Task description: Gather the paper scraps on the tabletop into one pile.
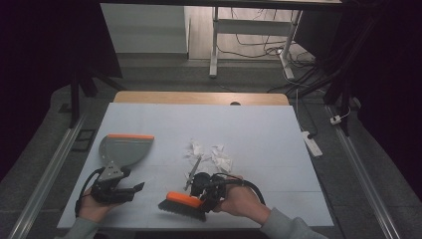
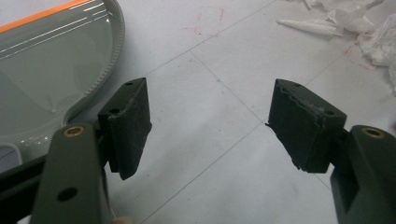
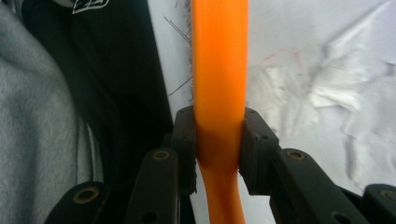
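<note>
White sheeting covers the table (image 1: 249,124), where the right gripper (image 1: 203,193) at the near edge clamps the orange-backed brush (image 1: 183,203) and the left gripper (image 1: 130,190) holds its jaws wide on nothing. Farther back lie the grey dustpan (image 1: 125,149) and crumpled paper scraps (image 1: 211,155); beyond the table, dark floor carries cables under a white desk frame (image 1: 249,45).

Bare white bench (image 1: 259,124) lies across the far half and right side. Crumpled white paper scraps (image 1: 211,154) block the centre; the grey orange-edged plastic dustpan (image 1: 124,148) blocks the left.
</note>
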Demonstrator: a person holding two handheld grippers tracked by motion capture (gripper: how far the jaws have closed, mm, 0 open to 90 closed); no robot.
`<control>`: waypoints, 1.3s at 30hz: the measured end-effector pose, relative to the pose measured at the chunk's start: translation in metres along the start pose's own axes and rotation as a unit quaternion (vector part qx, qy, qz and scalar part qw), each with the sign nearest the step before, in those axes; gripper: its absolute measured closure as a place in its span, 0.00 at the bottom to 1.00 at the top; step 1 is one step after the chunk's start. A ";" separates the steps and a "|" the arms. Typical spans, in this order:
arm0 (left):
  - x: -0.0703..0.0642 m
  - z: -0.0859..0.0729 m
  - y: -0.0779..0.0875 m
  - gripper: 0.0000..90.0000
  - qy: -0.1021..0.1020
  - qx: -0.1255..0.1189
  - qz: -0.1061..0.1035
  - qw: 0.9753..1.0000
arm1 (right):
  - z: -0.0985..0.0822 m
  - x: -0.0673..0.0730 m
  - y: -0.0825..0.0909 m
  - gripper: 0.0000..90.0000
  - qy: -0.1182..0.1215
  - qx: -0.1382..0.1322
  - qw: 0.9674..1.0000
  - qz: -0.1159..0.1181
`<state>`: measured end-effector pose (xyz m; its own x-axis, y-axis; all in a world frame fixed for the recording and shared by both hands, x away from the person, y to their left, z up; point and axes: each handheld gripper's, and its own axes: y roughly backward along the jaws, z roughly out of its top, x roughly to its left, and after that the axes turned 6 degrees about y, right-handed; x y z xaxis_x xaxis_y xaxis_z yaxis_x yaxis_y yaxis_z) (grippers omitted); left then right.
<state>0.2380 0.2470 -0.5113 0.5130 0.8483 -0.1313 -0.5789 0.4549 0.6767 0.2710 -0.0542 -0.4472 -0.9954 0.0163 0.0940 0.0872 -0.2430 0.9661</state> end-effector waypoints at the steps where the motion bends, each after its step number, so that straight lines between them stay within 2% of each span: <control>1: 0.000 0.000 0.000 0.34 0.000 0.001 0.000 1.000 | 0.001 0.000 -0.002 0.79 0.005 0.007 1.000 0.000; 2: 0.000 0.000 0.000 0.34 -0.001 0.001 0.000 1.000 | 0.002 0.002 -0.004 0.79 0.000 0.015 1.000 -0.001; 3: 0.000 0.000 0.000 0.34 -0.001 0.002 0.000 1.000 | 0.002 0.000 -0.006 0.79 0.009 0.017 1.000 -0.009; 7: 0.001 0.000 0.000 0.34 -0.001 0.002 0.000 1.000 | 0.002 -0.008 -0.006 0.79 0.000 0.021 1.000 -0.016; 10: 0.001 0.000 0.000 0.34 0.000 0.002 0.000 1.000 | 0.000 -0.019 -0.005 0.79 -0.012 0.022 0.999 -0.024; 14: 0.001 0.000 0.000 0.34 -0.001 0.003 0.000 1.000 | -0.004 -0.039 0.000 0.79 -0.037 0.022 0.998 -0.050; 20: 0.001 -0.001 -0.001 0.34 -0.001 0.003 0.000 1.000 | -0.013 -0.077 0.009 0.79 -0.077 0.019 0.993 -0.090; 23: 0.002 -0.001 0.000 0.34 0.000 0.003 0.000 1.000 | -0.016 -0.088 0.013 0.79 -0.104 0.012 0.989 -0.108; 25: 0.002 -0.001 0.000 0.34 0.000 0.003 0.000 1.000 | -0.019 -0.093 0.016 0.79 -0.103 0.009 0.988 -0.114; 27: 0.001 -0.001 0.000 0.34 0.000 0.002 0.000 1.000 | -0.022 -0.094 0.022 0.79 -0.108 -0.003 0.987 -0.120; 32: 0.001 -0.001 -0.001 0.34 -0.001 0.003 0.000 1.000 | -0.034 -0.083 0.049 0.79 -0.093 -0.056 0.986 -0.130; 36: 0.000 0.000 -0.001 0.34 -0.003 0.003 0.000 1.000 | -0.047 -0.081 0.071 0.79 -0.105 -0.066 0.982 -0.141; 38: 0.000 0.000 -0.001 0.34 -0.003 0.003 0.000 1.000 | -0.055 -0.082 0.076 0.79 -0.115 -0.068 0.980 -0.146; 39: 0.000 0.000 -0.001 0.34 -0.003 0.003 0.000 1.000 | -0.058 -0.083 0.077 0.79 -0.114 -0.065 0.981 -0.144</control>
<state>0.2383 0.2467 -0.5123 0.5165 0.8468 -0.1275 -0.5749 0.4533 0.6812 0.3579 -0.1303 -0.3947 -0.9420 0.3163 -0.1127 -0.2172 -0.3181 0.9228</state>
